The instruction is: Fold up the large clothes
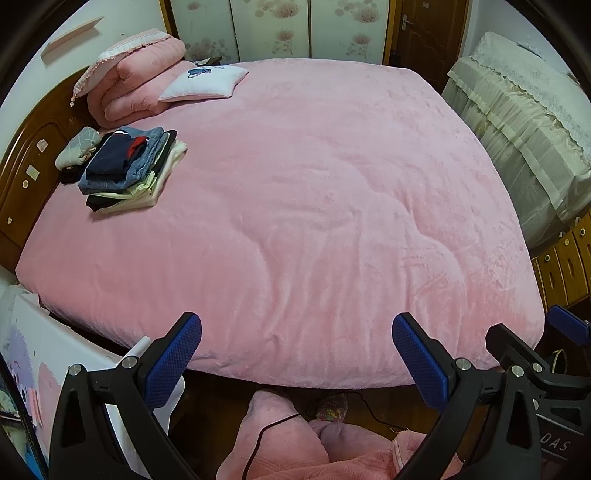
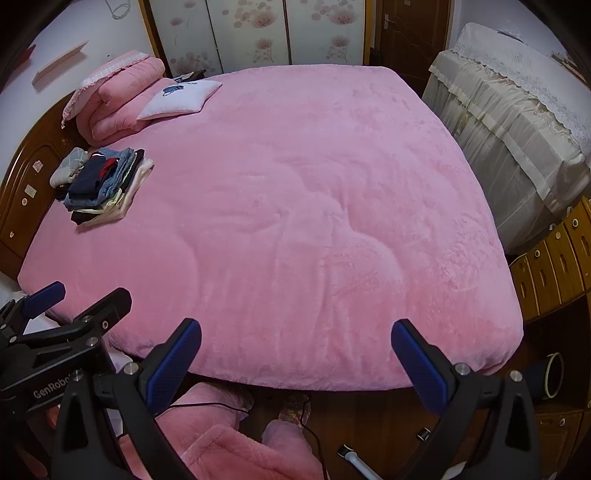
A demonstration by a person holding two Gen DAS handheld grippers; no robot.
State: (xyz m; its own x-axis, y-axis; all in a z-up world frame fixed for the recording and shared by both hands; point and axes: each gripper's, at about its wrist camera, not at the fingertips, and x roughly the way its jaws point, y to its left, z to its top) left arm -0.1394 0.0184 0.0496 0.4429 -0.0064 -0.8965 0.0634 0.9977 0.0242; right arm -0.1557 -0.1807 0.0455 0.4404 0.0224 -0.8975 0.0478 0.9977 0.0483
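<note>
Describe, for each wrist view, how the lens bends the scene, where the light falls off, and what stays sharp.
Left wrist view: fisheye bulges the pink bed cover; corners black; folded clothes stack sharp. Right wrist view: same bulge, cabinet drawers curve at the rim, floor dim, open right gripper crisp.

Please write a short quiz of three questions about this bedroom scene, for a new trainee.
1. True or false: both grippers are holding cloth.
2. Where is the clothes stack? A) by the headboard B) at the bed's near edge C) on the floor
3. What lies between the stack and the wardrobe?

Key:
1. False. The left gripper and right gripper are open and empty, above the near edge of the pink blanket.
2. A.
3. A folded pink quilt with a white pillow against it.
</note>
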